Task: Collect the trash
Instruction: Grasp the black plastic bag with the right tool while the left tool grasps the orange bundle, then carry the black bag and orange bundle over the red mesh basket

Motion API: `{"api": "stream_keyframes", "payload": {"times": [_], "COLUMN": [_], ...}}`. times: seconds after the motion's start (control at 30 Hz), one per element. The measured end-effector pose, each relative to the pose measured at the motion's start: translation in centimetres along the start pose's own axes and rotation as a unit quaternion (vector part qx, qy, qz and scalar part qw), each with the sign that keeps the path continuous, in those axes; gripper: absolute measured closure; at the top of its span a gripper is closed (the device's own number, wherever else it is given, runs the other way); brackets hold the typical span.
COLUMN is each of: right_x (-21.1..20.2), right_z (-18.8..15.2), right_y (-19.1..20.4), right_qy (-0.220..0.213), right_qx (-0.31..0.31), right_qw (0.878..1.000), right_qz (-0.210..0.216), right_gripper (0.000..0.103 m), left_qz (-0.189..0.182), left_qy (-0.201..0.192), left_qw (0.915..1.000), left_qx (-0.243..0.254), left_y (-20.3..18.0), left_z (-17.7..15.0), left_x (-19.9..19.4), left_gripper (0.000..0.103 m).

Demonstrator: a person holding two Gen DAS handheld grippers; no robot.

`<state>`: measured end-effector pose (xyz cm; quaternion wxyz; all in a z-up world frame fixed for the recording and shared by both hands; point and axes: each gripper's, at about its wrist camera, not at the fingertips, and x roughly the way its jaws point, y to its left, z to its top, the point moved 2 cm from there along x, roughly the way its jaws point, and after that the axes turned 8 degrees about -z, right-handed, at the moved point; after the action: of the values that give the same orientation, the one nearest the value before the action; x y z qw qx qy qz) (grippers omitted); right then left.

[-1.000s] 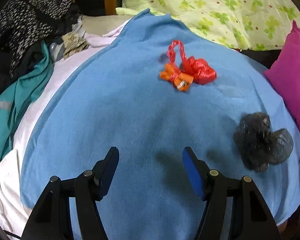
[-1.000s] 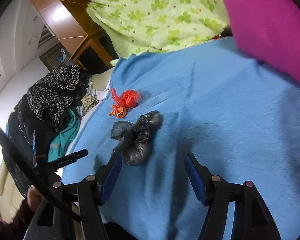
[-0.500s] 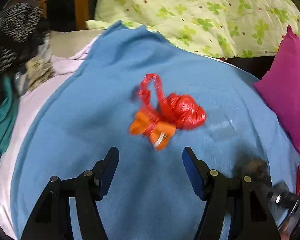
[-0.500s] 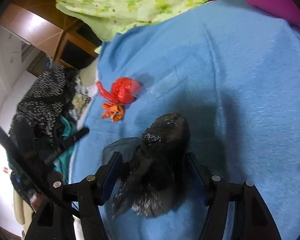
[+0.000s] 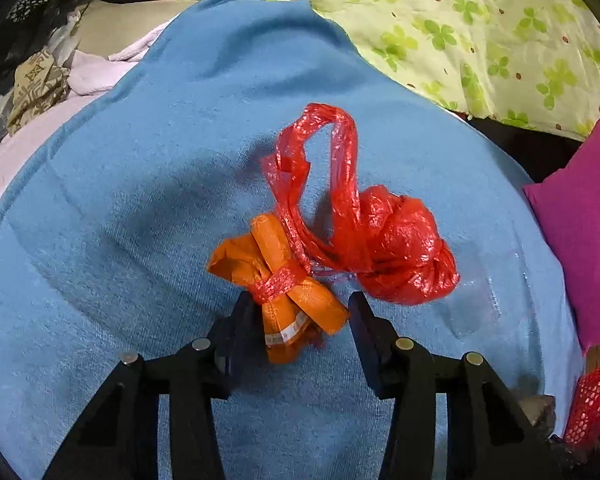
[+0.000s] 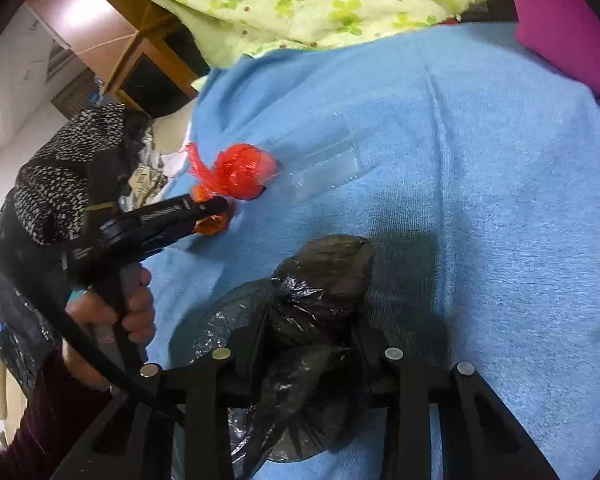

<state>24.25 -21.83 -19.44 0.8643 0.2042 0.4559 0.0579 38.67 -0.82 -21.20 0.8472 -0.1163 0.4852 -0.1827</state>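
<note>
An orange wrapper bundle (image 5: 278, 276) tied to a crumpled red plastic bag (image 5: 396, 248) lies on the blue blanket (image 5: 140, 220). My left gripper (image 5: 300, 328) straddles the orange bundle's near end with its jaws partly closed, the left finger touching it. In the right wrist view the left gripper (image 6: 216, 210) sits at the orange bundle (image 6: 212, 226) beside the red bag (image 6: 240, 172). A crumpled black plastic bag (image 6: 308, 304) sits between the fingers of my right gripper (image 6: 304, 352), whose jaws have narrowed around it.
A clear plastic wrapper (image 6: 328, 164) lies flat on the blanket near the red bag. A magenta pillow (image 5: 580, 224) is on the right, a green floral quilt (image 5: 480, 32) behind, and piled clothes (image 6: 72, 168) on the left. A red mesh item (image 5: 592, 400) is at the lower right.
Both grippers moved forward onto their items and narrowed. The left reached the orange bundle; the right closed in around the black bag.
</note>
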Motion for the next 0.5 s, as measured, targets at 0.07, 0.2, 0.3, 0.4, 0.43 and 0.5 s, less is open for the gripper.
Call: {"api": "stream_keyframes", "payload": {"times": [0.07, 0.2, 0.3, 0.4, 0.43, 0.5], "right_x": [-1.1, -3.7, -5.9, -8.2, -9.1, -10.9], "right_z": [-0.3, -0.7, -1.1, -1.4, -1.5, -2.0], "right_y": [-0.3, -0.7, -1.8, -2.5, -2.9, -3.2], "right_qy": [-0.012, -0.039, -0.055, -0.074, -0.079, -0.1], "right_qx": [0.0, 0.003, 0.017, 0.028, 0.032, 0.038], "right_qw": [1.0, 0.999, 0.998, 0.997, 0.996, 0.994], "right_qz": [0.006, 0.015, 0.015, 0.015, 0.019, 0.039], "right_gripper": [0.066, 0.066, 0.066, 0.066, 0.066, 0.066], "left_qz": [0.0, -0.018, -0.03, -0.042, -0.046, -0.057], "left_qy": [0.001, 0.001, -0.004, -0.007, -0.009, -0.01], "left_qw": [1.0, 0.9998, 0.9995, 0.999, 0.9988, 0.9981], "left_qx": [0.006, 0.007, 0.012, 0.017, 0.017, 0.023], "left_y": [-0.2, -0.7, -1.3, -1.9, -2.1, -3.0], "left_z": [-0.5, -2.4, -4.4, -6.7, -7.3, -8.7], "left_x": [-0.3, -2.0, -4.1, -6.8, -7.7, -9.5], "left_gripper": [0.055, 0.055, 0.055, 0.055, 0.055, 0.055]}}
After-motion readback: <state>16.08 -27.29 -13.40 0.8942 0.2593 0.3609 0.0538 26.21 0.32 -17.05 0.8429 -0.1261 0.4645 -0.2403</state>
